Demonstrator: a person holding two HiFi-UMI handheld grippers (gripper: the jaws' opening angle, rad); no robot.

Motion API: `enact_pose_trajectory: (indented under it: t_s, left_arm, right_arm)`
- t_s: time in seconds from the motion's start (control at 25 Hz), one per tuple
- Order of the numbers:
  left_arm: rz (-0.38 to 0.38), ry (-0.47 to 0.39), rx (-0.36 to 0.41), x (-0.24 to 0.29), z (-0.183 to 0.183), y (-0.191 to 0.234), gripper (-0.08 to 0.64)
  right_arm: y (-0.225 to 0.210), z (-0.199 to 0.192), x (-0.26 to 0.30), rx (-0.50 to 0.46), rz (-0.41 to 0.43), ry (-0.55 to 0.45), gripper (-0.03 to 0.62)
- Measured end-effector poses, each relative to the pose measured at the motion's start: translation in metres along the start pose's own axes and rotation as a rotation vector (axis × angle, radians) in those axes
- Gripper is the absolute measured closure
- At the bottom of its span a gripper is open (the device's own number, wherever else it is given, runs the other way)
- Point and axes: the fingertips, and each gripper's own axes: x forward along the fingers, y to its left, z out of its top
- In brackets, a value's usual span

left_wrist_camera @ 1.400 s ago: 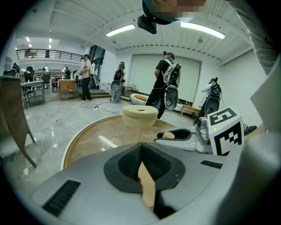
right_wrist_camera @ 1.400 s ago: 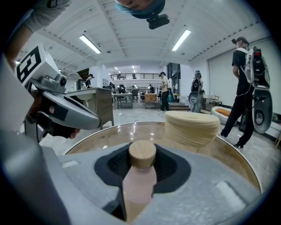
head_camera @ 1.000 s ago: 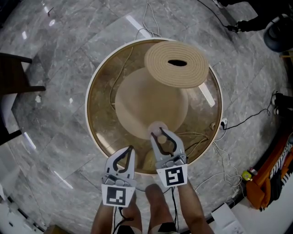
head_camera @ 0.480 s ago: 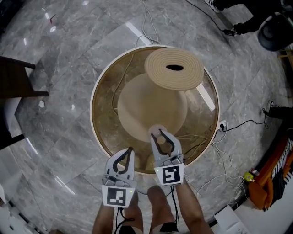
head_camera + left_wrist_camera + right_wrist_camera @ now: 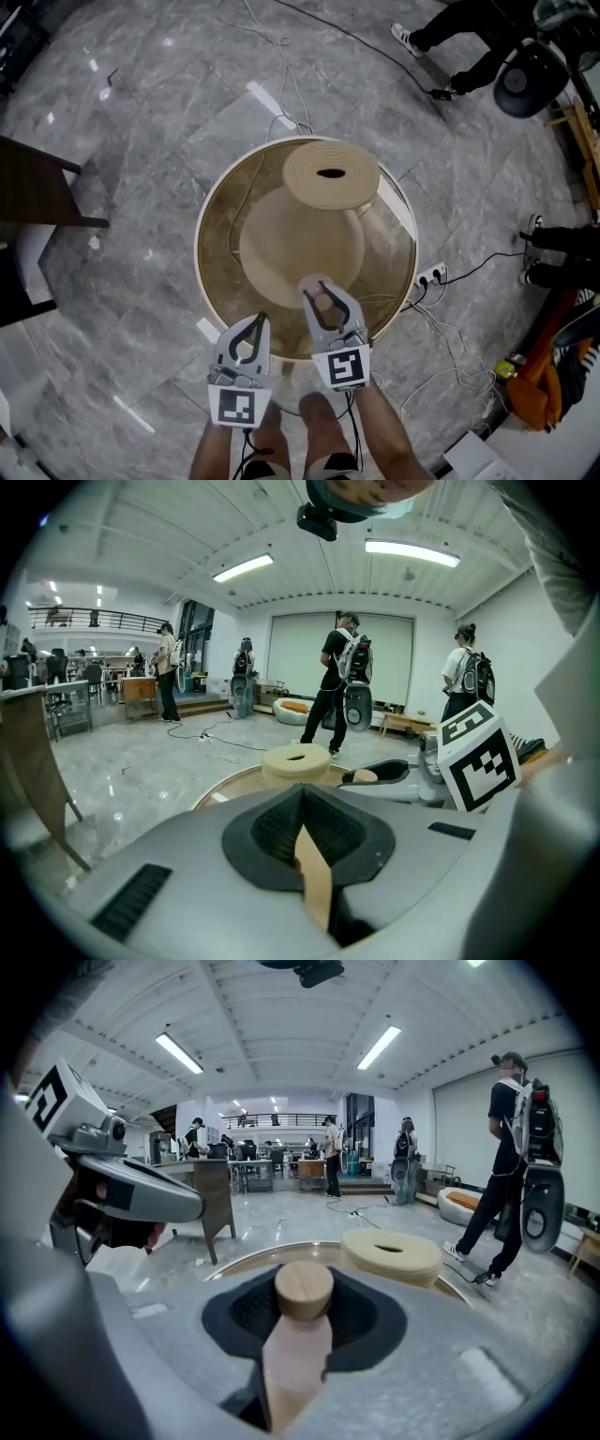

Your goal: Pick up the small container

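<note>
The grey left gripper (image 5: 256,320) hovers over the near edge of the round glass tabletop (image 5: 214,246), its 2 fingers pressed together on nothing. Just right of it, the grey right gripper (image 5: 319,296) clamps the small pale-pink container with a round wooden lid (image 5: 302,1290) above that same edge. 1 beige coiled disc (image 5: 349,183) lies at the far edge.

A round table (image 5: 199,246) with a brownish glass top and a thin white rim stands on a grey marble floor (image 5: 131,122). On its far side, close to the rim, lies a flat round beige disc (image 5: 331,174) with a dark slot in the middle. On the floor near the table lie thin cables (image 5: 281,56) and a white power strip (image 5: 429,276).
</note>
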Motion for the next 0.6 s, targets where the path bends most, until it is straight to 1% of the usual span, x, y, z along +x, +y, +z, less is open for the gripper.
enact_pose_trajectory:
  t_s: [0.16,0.36,0.56,0.6]
  left_arm:
    - [-0.004,-0.05,0.022,-0.016,0.044,-0.006,0.543]
    - [-0.013,-0.103,0.063,-0.044,0.097,-0.019,0.543]
    - [-0.029,-0.152,0.129,-0.077,0.144,-0.034,0.543]
    - [-0.028,-0.163,0.123,-0.085,0.154,-0.036,0.543]
  right_arm:
    - [-0.009,0.045,-0.026,-0.004,-0.017,-0.03,0.474]
    - [-0.015,0.098,-0.067,0.026,-0.043,-0.074,0.474]
    - [-0.012,0.147,-0.109,0.053,-0.065,-0.084,0.474]
    - [-0.01,0.158,-0.118,0.059,-0.068,-0.081,0.474]
